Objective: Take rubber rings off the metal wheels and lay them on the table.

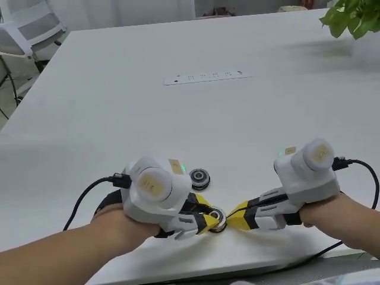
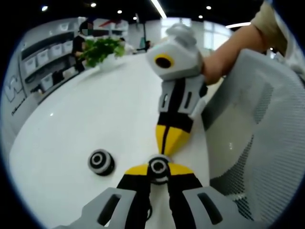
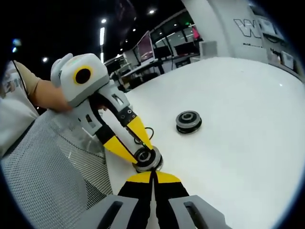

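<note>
A small metal wheel [image 1: 217, 216] with a black rubber ring is held just above the table's near edge. My left gripper [image 1: 211, 221] is shut on it from the left; in the left gripper view the wheel [image 2: 158, 165] sits between the yellow tips [image 2: 158, 171]. My right gripper [image 1: 230, 221] comes from the right, its jaws together with the tips on the wheel's ring [image 3: 148, 159]. A second wheel [image 1: 199, 177] with its black ring lies flat on the table [image 1: 178, 119] just beyond, also seen as wheel [image 2: 101, 162] and wheel [image 3: 189, 121].
A white power strip [image 1: 208, 77] lies at the table's middle. A potted plant [image 1: 353, 18] stands at the far right corner. A grey mesh chair back [image 2: 257, 129] is close behind the near table edge. Cables trail from both grippers.
</note>
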The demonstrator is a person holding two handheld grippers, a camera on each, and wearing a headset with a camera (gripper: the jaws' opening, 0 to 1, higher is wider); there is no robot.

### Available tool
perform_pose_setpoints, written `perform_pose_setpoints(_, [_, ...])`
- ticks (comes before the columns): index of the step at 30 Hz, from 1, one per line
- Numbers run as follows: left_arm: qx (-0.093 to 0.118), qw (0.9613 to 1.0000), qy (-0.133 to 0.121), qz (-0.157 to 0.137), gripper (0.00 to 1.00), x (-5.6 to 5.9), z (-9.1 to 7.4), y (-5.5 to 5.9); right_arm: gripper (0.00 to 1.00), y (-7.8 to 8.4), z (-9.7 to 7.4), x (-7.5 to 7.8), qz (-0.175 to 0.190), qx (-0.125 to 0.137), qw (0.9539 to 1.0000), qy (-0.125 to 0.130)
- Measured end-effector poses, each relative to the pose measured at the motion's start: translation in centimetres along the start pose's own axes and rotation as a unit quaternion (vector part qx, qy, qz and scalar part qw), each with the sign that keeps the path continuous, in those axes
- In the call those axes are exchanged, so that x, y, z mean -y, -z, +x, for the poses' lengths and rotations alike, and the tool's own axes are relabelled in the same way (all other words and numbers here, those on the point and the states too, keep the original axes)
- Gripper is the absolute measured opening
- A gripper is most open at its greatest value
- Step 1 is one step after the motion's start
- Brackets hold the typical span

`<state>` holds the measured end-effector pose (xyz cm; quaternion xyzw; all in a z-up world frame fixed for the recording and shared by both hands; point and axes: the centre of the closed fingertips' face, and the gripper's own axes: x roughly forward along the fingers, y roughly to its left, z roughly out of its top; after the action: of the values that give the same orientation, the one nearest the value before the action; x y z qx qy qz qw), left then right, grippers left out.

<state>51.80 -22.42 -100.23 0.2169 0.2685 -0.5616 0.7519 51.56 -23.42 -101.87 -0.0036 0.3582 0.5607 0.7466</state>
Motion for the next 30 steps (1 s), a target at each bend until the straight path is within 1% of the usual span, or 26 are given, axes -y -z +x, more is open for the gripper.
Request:
perform_pose_setpoints(4, [0.0, 1.0, 0.0, 0.001, 0.13, 0.0, 0.0, 0.0, 0.0, 0.0, -0.1, 0.1, 0.033, 0.011, 0.9994, -0.005])
perform_pose_setpoints(7, [0.0, 1.0, -0.001, 0.001, 0.13, 0.0, 0.1, 0.0, 0.0, -0.1, -0.1, 0.2, 0.048, 0.018, 0.9987, -0.005])
perform_pose_setpoints(8, [0.0, 1.0, -0.001, 0.001, 0.13, 0.0, 0.1, 0.0, 0.0, -0.2, -0.2, 0.4, 0.055, 0.024, 0.9982, -0.002])
perform_pose_setpoints(10, [0.0, 1.0, 0.0, 0.001, 0.13, -0.1, 0.0, 0.0, 0.0, -0.9, -0.3, 0.6, 0.081, 0.047, 0.9956, -0.004])
perform_pose_setpoints(11, [0.0, 1.0, 0.0, 0.001, 0.13, 0.0, 0.1, 0.0, 0.0, -1.0, -0.4, 0.6, 0.087, 0.051, 0.9949, -0.007])
perform_pose_setpoints(13, [0.0, 1.0, -0.001, 0.0, 0.13, 0.0, 0.1, 0.0, 0.0, -0.9, -0.4, 0.5, 0.082, 0.048, 0.9954, -0.007])
perform_pose_setpoints(16, [-0.001, 1.0, -0.002, 0.0, 0.13, 0.0, 0.1, -0.1, 0.0, -1.1, -0.4, 0.4, 0.088, 0.056, 0.9945, -0.011])
perform_pose_setpoints(22, [-0.005, 1.0, -0.005, -0.002, 0.13, 0.0, 0.1, -0.1, 0.0, -1.3, -0.5, 0.2, 0.093, 0.063, 0.9935, -0.016])
perform_pose_setpoints(30, [-0.007, 0.9999, -0.009, -0.005, 0.13, -0.1, 0.1, -0.1, 0.0, -1.6, -0.5, -0.3, 0.09, 0.062, 0.9939, -0.014])
